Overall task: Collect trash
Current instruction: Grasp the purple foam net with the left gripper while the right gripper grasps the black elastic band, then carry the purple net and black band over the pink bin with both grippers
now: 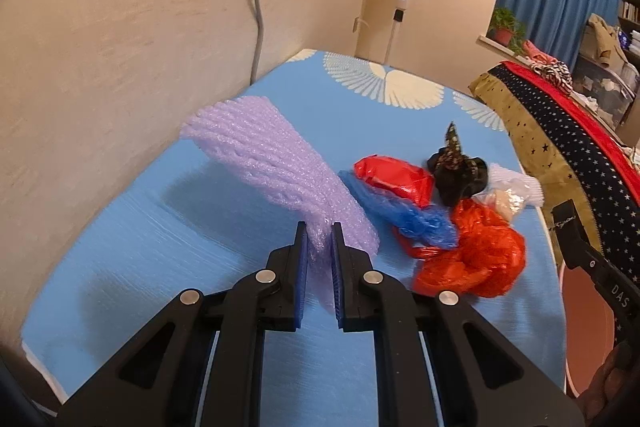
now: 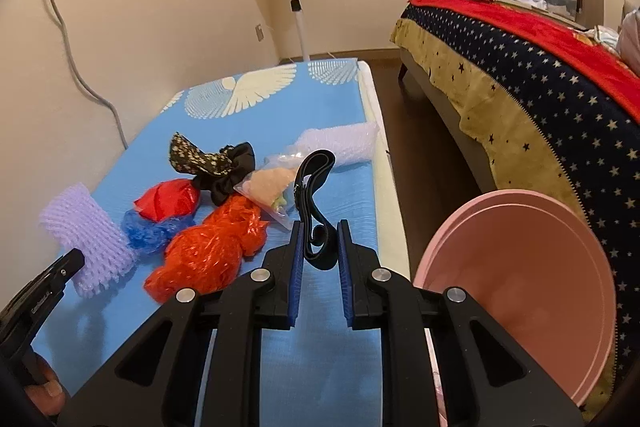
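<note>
Now both tools are clamped: left gripper [image 1: 320, 227] on purple foam netting [image 1: 264, 163], right gripper [image 2: 319, 227] on black strap [image 2: 314, 187]. Carry each rightward, grip unrelaxed, over pink basin [image 2: 520, 267].

Purple foam net [image 1: 260, 163], orange bag [image 1: 476, 251], star-patterned bedspread [image 2: 532, 83].

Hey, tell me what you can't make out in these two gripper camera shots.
- Round pink plastic basin: lower part cut off by the right wrist view's edge and the right gripper; the inside bottom is unseen.
- Clear plastic bag with peach contents: partly behind the black elastic strap; contents unclear.
- Purple foam net sleeve: its near end hidden between the left gripper jaws.
</note>
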